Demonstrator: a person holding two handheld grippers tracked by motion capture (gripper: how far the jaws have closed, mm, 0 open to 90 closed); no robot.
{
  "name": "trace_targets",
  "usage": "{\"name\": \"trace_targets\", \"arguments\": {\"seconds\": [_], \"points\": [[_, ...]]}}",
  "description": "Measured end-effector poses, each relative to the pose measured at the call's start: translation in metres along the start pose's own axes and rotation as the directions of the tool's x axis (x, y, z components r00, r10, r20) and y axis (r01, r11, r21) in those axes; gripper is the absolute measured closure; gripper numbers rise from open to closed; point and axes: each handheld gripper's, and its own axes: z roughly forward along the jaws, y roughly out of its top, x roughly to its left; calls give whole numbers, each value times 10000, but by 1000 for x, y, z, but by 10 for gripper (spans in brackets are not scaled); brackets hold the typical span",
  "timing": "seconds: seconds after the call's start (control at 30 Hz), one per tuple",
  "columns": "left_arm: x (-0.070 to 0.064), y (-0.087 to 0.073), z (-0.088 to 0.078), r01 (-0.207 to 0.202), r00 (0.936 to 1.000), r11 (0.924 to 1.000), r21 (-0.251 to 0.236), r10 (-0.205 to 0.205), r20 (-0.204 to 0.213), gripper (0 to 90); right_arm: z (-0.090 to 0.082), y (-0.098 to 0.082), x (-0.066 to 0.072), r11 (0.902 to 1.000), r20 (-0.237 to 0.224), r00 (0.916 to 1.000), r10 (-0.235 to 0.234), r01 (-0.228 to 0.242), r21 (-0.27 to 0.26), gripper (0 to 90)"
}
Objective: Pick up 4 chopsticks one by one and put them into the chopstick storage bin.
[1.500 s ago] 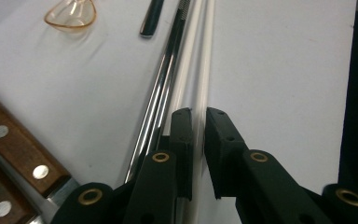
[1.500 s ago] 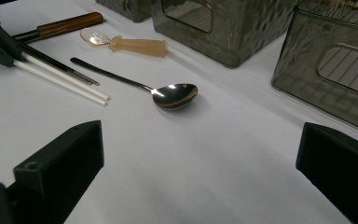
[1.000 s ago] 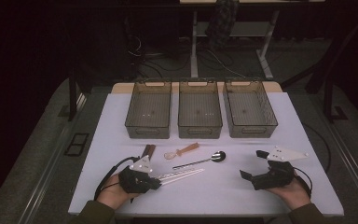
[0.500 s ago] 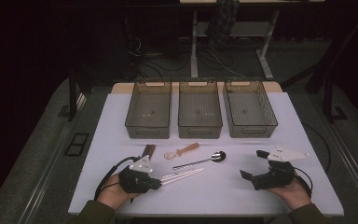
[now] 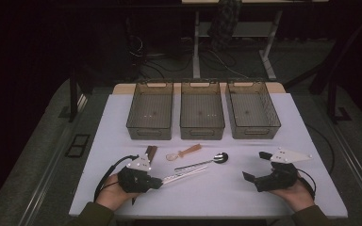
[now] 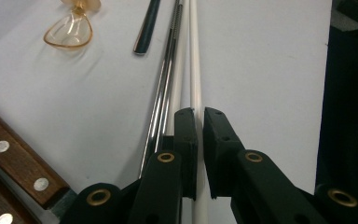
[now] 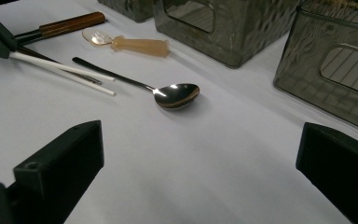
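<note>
My left gripper (image 5: 156, 182) lies low on the white table near its front left, shut on a white chopstick (image 6: 194, 56) that runs straight out between the jaws. A second white chopstick (image 6: 179, 84) and a pair of metal chopsticks (image 6: 165, 79) lie just beside it. In the right gripper view the same white chopsticks (image 7: 65, 70) reach out from the left gripper (image 7: 0, 39). My right gripper (image 5: 257, 166) rests at the front right, open, with bare table between its jaws (image 7: 200, 186). A metal spoon (image 5: 209, 161) (image 7: 177, 95) lies between the two grippers.
An amber plastic spoon (image 5: 185, 152) (image 7: 130, 44) and a wooden-handled knife (image 5: 150, 153) (image 6: 14, 163) lie behind the left gripper. Three smoky see-through bins (image 5: 150, 113) (image 5: 202, 113) (image 5: 252, 113) stand in a row at the back of the table (image 5: 292, 127).
</note>
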Motion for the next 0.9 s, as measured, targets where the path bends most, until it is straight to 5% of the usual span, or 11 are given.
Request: {"name": "trace_targets", "arguments": {"seconds": [0.9], "points": [[14, 9, -14, 261, 9981, 9988, -426, -284, -539, 836, 10, -3, -2, 9995, -179, 9994, 284, -281, 175, 4]]}}
